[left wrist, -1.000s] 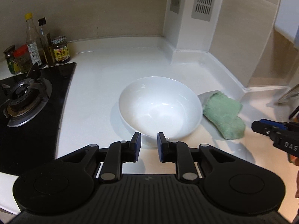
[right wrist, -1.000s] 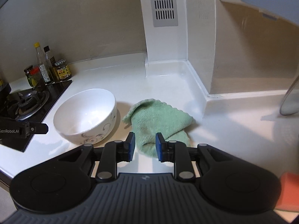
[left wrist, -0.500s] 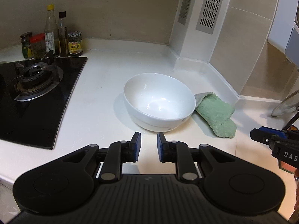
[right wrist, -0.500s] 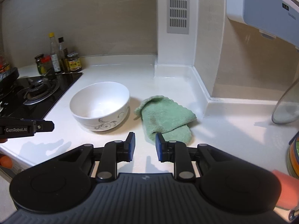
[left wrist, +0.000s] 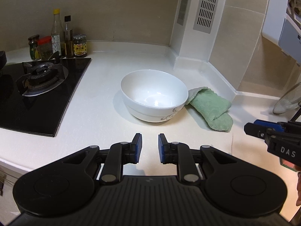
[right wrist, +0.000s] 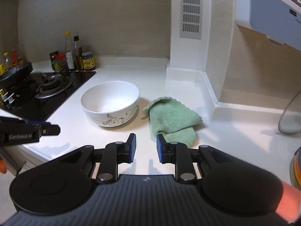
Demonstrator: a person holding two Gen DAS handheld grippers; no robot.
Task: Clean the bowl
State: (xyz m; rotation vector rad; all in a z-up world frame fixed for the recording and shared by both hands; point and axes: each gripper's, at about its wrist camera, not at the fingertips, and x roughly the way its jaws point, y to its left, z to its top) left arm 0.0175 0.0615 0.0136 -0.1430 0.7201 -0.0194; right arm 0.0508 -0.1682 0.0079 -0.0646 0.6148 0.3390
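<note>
Both of your grippers have pulled back from the counter since a second ago: the bowl and cloth sat close under the fingers then, and now they lie well out ahead with bare worktop between.

Nearest you, your left gripper has its jaws parted with nothing between them, hanging over the front of the white counter. Your right gripper is likewise parted and empty, its right pad just short of the near end of the green cloth.

Further out, the bowl stands upright on the counter, right of the black hob and just beside the cloth; whether the two touch you cannot tell. It looks like glazed ceramic: stiff, fairly heavy, slick, and likely to chip if knocked. Its inside looks empty. Judge the rim the only place to hold it, one pad inside and one outside the wall on the near edge, and expect it to slide unless pinned.

The cloth is soft terry, light and floppy. It will bunch when pinched, so take the thick folded near end, not a loose corner. With the right gripper nearest the cloth, it seems the natural one to wipe while the left steadies the rim.

Farthest back, bottles and jars stand against the wall behind the hob.
</note>
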